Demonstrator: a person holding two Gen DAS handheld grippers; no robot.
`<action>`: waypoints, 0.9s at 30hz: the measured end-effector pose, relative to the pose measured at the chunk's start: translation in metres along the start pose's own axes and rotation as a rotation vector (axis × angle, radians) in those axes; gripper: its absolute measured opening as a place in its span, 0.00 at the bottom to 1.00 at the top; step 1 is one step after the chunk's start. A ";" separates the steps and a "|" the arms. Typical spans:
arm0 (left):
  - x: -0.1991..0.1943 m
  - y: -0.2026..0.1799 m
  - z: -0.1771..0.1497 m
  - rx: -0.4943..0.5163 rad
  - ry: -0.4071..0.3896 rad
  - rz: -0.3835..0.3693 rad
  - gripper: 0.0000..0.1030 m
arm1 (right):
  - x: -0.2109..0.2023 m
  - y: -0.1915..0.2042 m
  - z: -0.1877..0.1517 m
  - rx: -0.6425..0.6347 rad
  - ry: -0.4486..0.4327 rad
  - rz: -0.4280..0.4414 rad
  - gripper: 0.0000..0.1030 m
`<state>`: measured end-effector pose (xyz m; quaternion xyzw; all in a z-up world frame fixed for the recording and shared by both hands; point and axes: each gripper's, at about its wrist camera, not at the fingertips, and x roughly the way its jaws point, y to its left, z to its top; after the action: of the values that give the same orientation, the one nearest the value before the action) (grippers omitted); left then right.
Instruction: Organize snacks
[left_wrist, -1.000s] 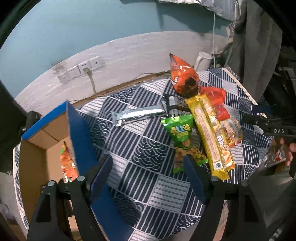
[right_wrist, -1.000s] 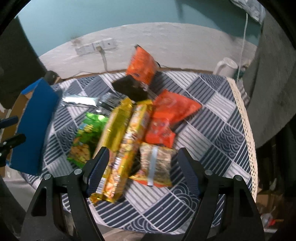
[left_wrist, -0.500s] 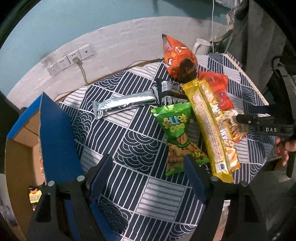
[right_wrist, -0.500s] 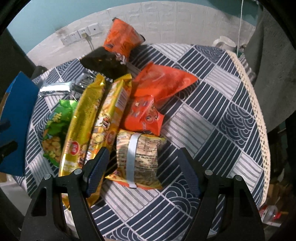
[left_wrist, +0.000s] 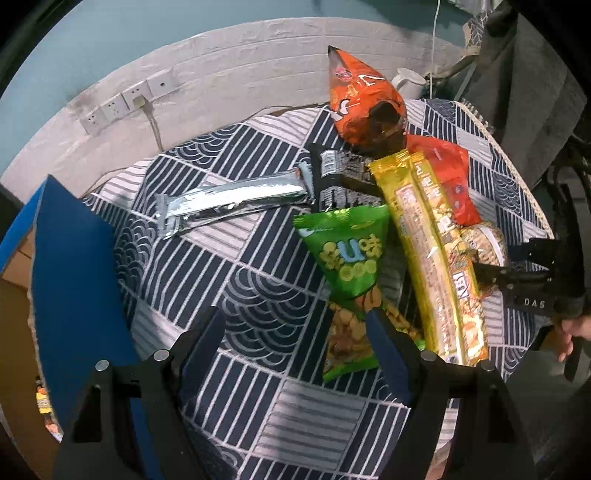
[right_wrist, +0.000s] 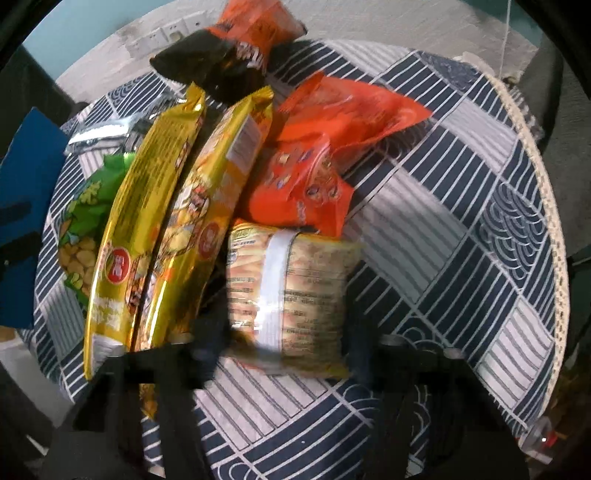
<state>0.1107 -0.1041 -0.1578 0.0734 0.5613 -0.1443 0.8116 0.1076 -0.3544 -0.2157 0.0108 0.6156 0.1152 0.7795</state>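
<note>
Snack packets lie heaped on the patterned tablecloth (left_wrist: 229, 280). My right gripper (right_wrist: 286, 332) points down over a beige packet (right_wrist: 295, 288) with a white strip; its jaws are closing and the blurred fingers touch the packet's two sides. Two long yellow packs (right_wrist: 162, 206) lie left of it, orange bags (right_wrist: 314, 162) behind it. My left gripper (left_wrist: 291, 325) hangs open over bare cloth, its right finger (left_wrist: 384, 343) over the lower end of a green peanut bag (left_wrist: 351, 266). A silver bar (left_wrist: 236, 199) lies further back. The right gripper (left_wrist: 517, 280) shows at the edge of the left wrist view.
A cardboard box with a blue flap (left_wrist: 74, 288) stands open at the table's left edge, snacks inside. A tall orange bag (left_wrist: 362, 99) stands at the back near a white mug (left_wrist: 408, 83). Wall sockets (left_wrist: 129, 103) sit behind. The cloth's fringe (right_wrist: 543, 206) marks the right edge.
Both grippers have come down closer to the table. The right fingers, wide apart before, have drawn in against the beige packet. The left jaws kept their width.
</note>
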 end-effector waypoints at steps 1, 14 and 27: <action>0.001 -0.002 0.002 -0.003 -0.001 -0.006 0.78 | -0.002 -0.002 0.000 0.002 0.003 -0.004 0.47; 0.037 -0.022 0.019 -0.040 0.051 -0.071 0.78 | -0.036 -0.044 -0.025 0.097 -0.025 -0.036 0.44; 0.054 -0.024 0.011 -0.013 0.070 -0.107 0.36 | -0.039 -0.045 -0.016 0.108 -0.056 -0.034 0.44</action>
<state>0.1307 -0.1383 -0.2028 0.0428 0.5935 -0.1811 0.7830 0.0911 -0.4078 -0.1892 0.0453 0.5990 0.0682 0.7966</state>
